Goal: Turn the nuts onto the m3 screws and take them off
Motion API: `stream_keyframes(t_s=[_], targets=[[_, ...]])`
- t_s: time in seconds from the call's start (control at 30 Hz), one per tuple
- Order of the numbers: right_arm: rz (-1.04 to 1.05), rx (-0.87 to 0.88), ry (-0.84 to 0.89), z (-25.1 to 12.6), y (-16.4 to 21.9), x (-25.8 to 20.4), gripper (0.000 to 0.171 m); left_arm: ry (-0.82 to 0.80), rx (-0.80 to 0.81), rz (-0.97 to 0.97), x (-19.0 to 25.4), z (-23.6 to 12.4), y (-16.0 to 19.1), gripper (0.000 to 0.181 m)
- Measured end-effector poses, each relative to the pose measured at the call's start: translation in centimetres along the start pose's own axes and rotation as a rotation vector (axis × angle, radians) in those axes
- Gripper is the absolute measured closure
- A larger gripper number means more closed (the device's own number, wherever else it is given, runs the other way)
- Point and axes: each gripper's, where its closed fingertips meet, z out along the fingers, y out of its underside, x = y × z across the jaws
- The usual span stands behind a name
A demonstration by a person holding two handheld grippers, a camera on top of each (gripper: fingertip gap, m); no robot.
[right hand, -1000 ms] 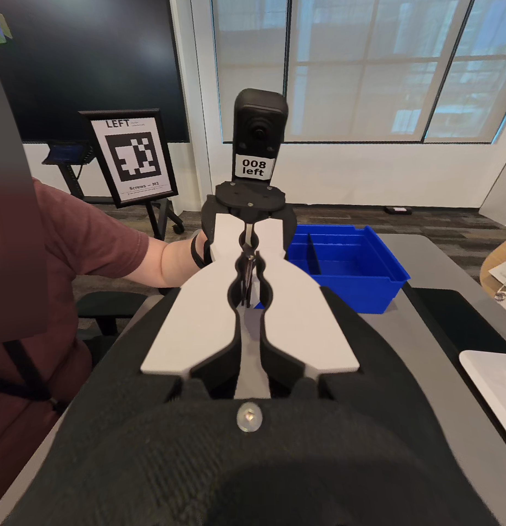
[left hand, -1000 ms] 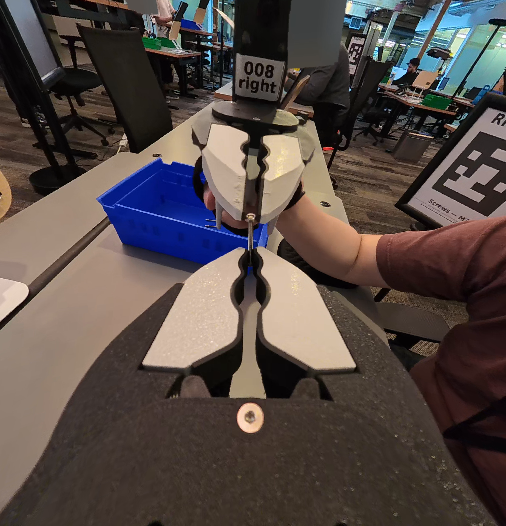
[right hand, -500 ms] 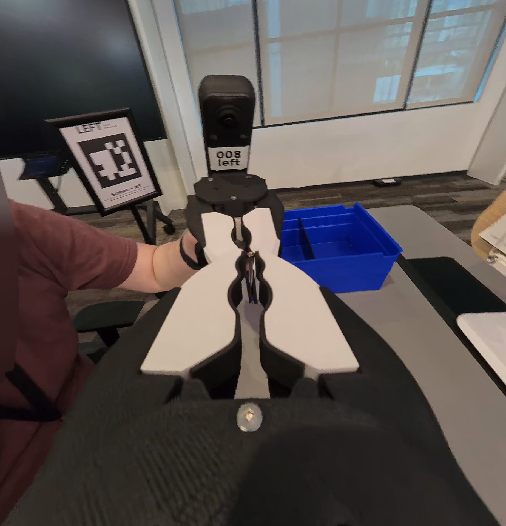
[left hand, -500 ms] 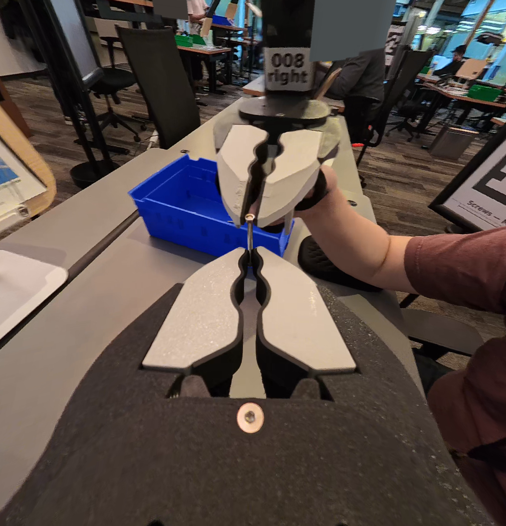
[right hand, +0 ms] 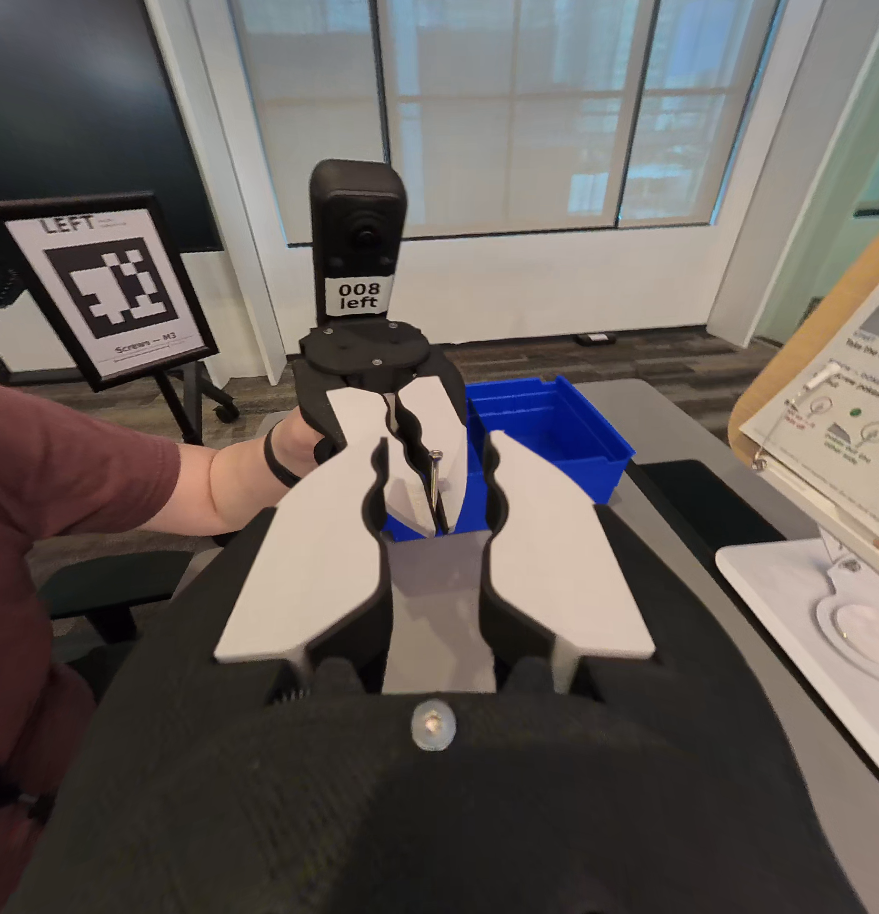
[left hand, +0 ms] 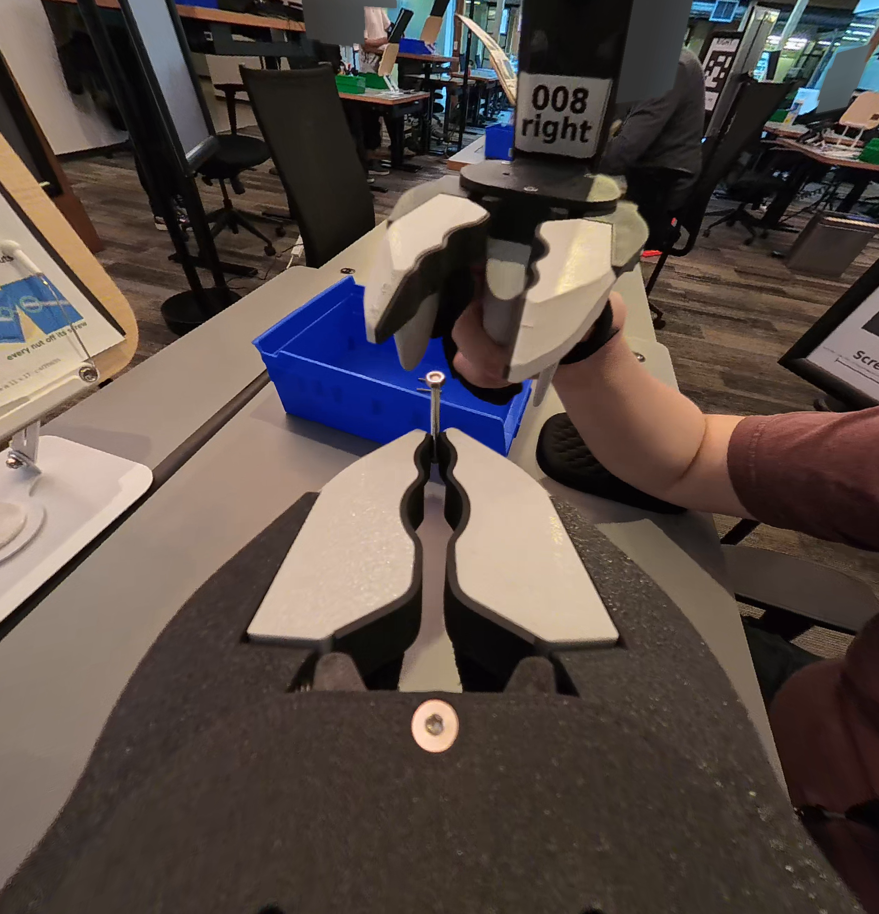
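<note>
The left gripper (left hand: 433,437) is pinching the slim silver M3 screw (left hand: 434,406) by its lower shank at the fingertips, above the grey table (left hand: 131,519) and in front of the blue plastic bin (left hand: 328,366). The right gripper (right hand: 435,487) is hanging spread wide, gripping nothing, just beyond the screw head. The screw is standing near upright – long axis vertical, head up. No nut is showing on it. Doing this well likely means holding the shank steady and plumb – and bringing any nut squarely along that axis
</note>
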Motion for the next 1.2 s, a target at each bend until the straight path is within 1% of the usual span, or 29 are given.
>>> stream_keyframes(t_s=[0.1, 0.27, 0.47, 0.67, 1.0, 1.2], targets=[[-0.07, 0.015, -0.059, 0.1, 0.1, -0.8, 0.128, 0.018, 0.002, 0.021, 0.5, 0.1, -0.1, 0.179], [-0.032, 0.028, -0.147, 0.7, 0.4, -1.8, 0.119, 0.038, 0.012, 0.048, 1.2, 0.3, -0.2, 0.179], [-0.066, 0.004, -0.184, 1.2, 0.9, -2.9, 0.114, 0.031, 0.026, 0.04, 1.0, 0.1, -0.4, 0.179], [-0.101, -0.024, -0.172, 1.6, 1.3, -3.1, 0.11, 0.016, 0.031, 0.021, 0.5, 0.1, -0.4, 0.179], [-0.137, -0.062, -0.123, 1.4, 1.8, -2.2, 0.109, 0.012, 0.036, -0.013, -0.1, -0.2, -0.4, 0.179], [-0.145, -0.053, -0.1, 1.1, 1.5, -1.8, 0.109, 0.016, 0.028, -0.009, 0.0, 0.0, -0.3, 0.179]])
